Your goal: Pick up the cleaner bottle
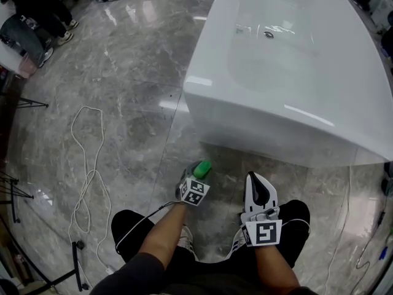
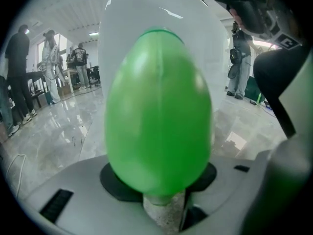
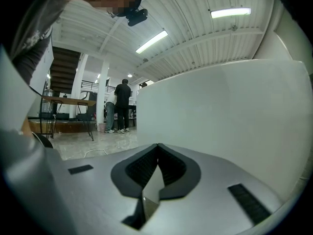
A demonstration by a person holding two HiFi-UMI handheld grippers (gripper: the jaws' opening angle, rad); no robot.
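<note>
Left gripper view is showing the left gripper (image 1: pixel 196 177) pinching the green cleaner bottle (image 2: pixel 159 111) at the foot of the bathtub (image 1: pixel 288 103), at the tub's 7 o'clock, so the grasp is seemingly finishing and a steady upward lift is coming next, while the right gripper (image 3: pixel 155 153) is idling pressed together, empty.

Lab-like hall: marble floor (image 1: pixel 123 60), freestanding bathtub (image 1: pixel 270 131), loose cable (image 1: pixel 93 173), desks (image 3: pixel 63 101), strip lights (image 3: pixel 231 12).

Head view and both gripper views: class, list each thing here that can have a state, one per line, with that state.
cleaner bottle: gripped between the left jaws
left hand-held gripper: jaws closed on the bottle
right hand-held gripper: jaws together, empty
bathtub: empty, no water seen
cable: lying loose in loops on the floor
</note>
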